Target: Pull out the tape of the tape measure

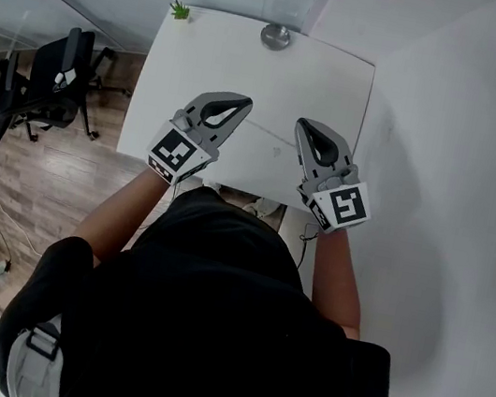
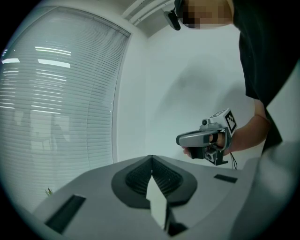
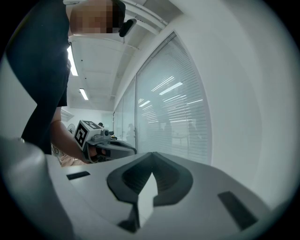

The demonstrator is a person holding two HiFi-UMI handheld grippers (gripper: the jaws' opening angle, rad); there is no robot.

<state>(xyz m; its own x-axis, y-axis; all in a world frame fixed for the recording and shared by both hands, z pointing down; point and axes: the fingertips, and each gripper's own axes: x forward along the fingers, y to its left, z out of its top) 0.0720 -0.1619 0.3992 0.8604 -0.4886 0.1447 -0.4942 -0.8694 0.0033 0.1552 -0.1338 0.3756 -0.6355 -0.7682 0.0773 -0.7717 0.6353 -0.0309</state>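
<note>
A small round silver-grey case (image 1: 276,36), apparently the tape measure, lies at the far edge of the white table (image 1: 205,62). My left gripper (image 1: 243,102) hovers over the table's near half, shut, with nothing between its jaws. My right gripper (image 1: 301,123) hovers beside it to the right, also shut and empty. The two point slightly toward each other. In the left gripper view my left gripper (image 2: 151,157) has closed jaws and faces the right gripper (image 2: 179,139). In the right gripper view my right gripper (image 3: 152,153) has closed jaws and faces the left gripper (image 3: 135,151). Neither gripper view shows the tape measure.
A tiny green plant (image 1: 179,10) stands at the table's far left corner. Black office chairs (image 1: 65,80) stand on the wooden floor to the left. A white wall (image 1: 460,183) runs along the right, and window blinds (image 2: 56,103) lie beyond the table.
</note>
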